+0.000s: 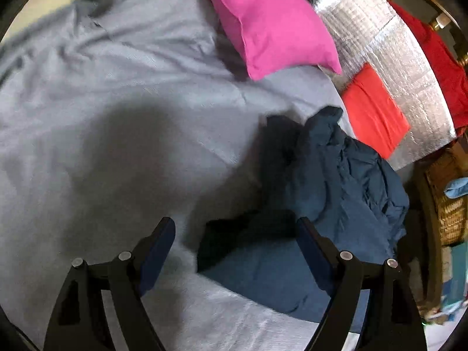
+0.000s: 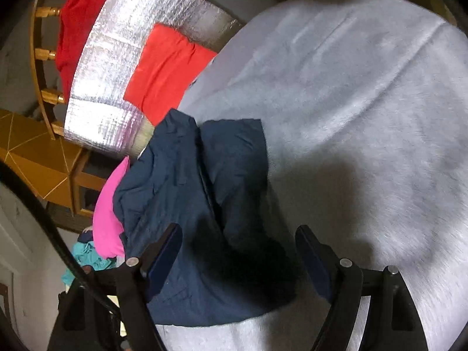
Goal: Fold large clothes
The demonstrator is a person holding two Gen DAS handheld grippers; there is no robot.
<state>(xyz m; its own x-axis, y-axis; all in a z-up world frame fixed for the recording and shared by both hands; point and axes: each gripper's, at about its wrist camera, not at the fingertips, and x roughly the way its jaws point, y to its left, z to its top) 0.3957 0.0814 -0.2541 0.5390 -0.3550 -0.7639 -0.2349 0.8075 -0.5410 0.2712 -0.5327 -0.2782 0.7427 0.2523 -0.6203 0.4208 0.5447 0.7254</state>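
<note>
**Navy garment lies crumpled below both open claws**

The left gripper (image 1: 235, 228) has its jaws spread wide and holds nothing. The dark navy garment (image 1: 327, 181) lies crumpled on the pale grey sheet (image 1: 102, 102), ahead of the gripper and to its right side; one flat part of the cloth shows between the two fingers, but the pads do not press on it.

The right gripper (image 2: 238, 235) is also released, with jaws wide apart. In its view the dark navy garment (image 2: 199, 181) lies under and ahead of the left finger and reaches into the gap. The pale grey sheet (image 2: 365, 102) fills the right side. No cloth is pinched.

Beside the garment lie a pink pillow (image 1: 263, 20) and a folded red cloth (image 1: 374, 111) on a silver foil mat (image 1: 380, 38).
</note>
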